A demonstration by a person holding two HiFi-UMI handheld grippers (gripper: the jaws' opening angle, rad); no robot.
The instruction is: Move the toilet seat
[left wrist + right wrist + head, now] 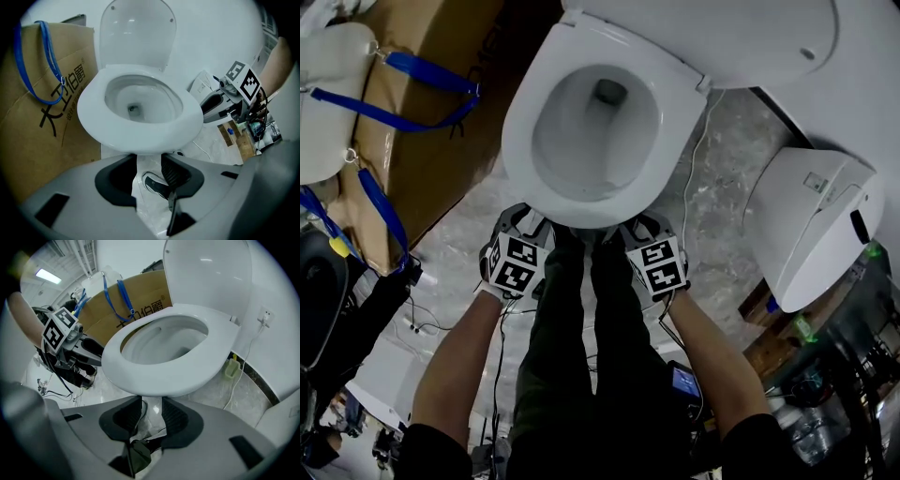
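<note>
The white toilet seat (525,112) lies down on the bowl, and its lid (722,37) stands raised behind it. In the head view my left gripper (532,223) and right gripper (628,225) sit side by side at the seat's front edge. In the left gripper view the seat's front rim (140,138) hangs just above and ahead of the left gripper (149,161); its jaws stand a narrow gap apart with only floor between them. The right gripper (151,404) sits the same way below the seat rim (164,378), jaws slightly apart and holding nothing.
A cardboard box (441,131) with blue straps stands close to the bowl's left. A second white toilet unit (816,225) sits at the right, with a thin cable (694,178) on the marble floor. The person's dark trouser legs (581,356) stand between the grippers.
</note>
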